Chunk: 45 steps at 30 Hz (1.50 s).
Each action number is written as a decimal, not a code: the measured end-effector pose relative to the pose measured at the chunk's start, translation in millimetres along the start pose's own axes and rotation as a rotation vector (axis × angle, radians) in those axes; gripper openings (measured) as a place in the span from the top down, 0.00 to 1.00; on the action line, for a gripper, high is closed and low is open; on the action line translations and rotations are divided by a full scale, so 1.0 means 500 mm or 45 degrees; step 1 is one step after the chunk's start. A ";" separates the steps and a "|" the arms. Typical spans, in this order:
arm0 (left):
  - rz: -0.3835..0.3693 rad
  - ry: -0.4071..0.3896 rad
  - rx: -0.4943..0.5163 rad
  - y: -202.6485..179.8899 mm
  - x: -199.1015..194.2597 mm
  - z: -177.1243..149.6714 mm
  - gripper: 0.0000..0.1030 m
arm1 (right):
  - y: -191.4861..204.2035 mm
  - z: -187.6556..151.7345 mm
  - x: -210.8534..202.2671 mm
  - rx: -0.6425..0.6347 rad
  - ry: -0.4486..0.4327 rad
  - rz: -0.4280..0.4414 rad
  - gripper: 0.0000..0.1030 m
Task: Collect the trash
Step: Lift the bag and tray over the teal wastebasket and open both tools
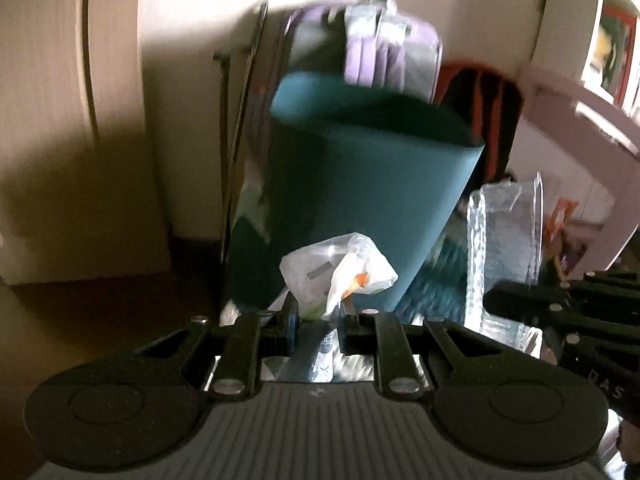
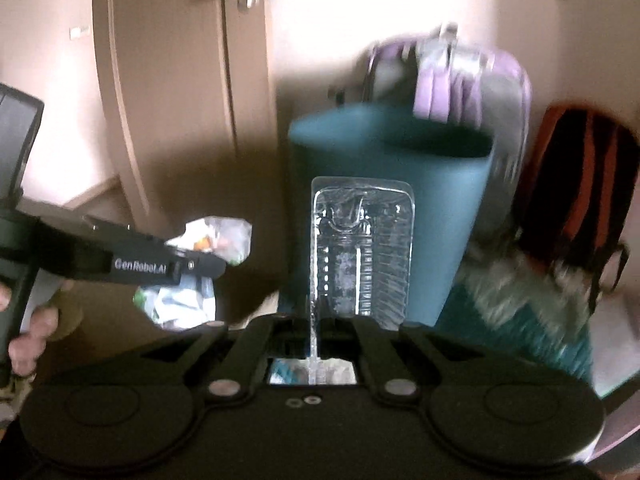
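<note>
The left gripper is pointing level at the teal bin, clenching a crumpled wrapper; the right gripper is pinching a clear blister pack upright just before the bin.

Motion blur smears the purple bag and the bin rim. Bin base hidden behind plastic tray. Crumpled bag contents unreadable. Picture cut off at frame edge.
</note>
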<state>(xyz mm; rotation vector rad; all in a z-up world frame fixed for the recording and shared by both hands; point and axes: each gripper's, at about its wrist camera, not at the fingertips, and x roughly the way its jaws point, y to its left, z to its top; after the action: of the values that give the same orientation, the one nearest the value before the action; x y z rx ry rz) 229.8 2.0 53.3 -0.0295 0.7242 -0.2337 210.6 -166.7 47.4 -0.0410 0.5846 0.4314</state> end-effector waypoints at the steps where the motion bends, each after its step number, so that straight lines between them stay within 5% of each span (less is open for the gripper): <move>1: 0.005 -0.023 0.002 -0.011 -0.011 0.021 0.83 | -0.005 0.022 -0.012 -0.005 -0.037 -0.009 0.98; 11: 0.010 -0.203 -0.018 -0.085 -0.064 0.222 0.83 | -0.059 0.228 -0.064 -0.032 -0.290 -0.039 0.99; 19: 0.050 -0.231 -0.022 -0.097 -0.013 0.318 0.83 | -0.096 0.291 -0.005 -0.041 -0.285 -0.058 0.99; 40: 0.122 0.072 -0.018 -0.047 0.286 0.288 0.82 | -0.183 0.243 0.262 0.100 -0.004 -0.033 0.98; 45: 0.118 0.112 0.000 -0.041 0.322 0.274 0.82 | -0.209 0.230 0.296 0.187 0.069 -0.016 0.85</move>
<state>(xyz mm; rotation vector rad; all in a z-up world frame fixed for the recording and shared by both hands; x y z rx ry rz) 432.5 -61.2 53.1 0.0142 0.8110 -0.1473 423.9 -187.1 54.5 0.0843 0.6681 0.3752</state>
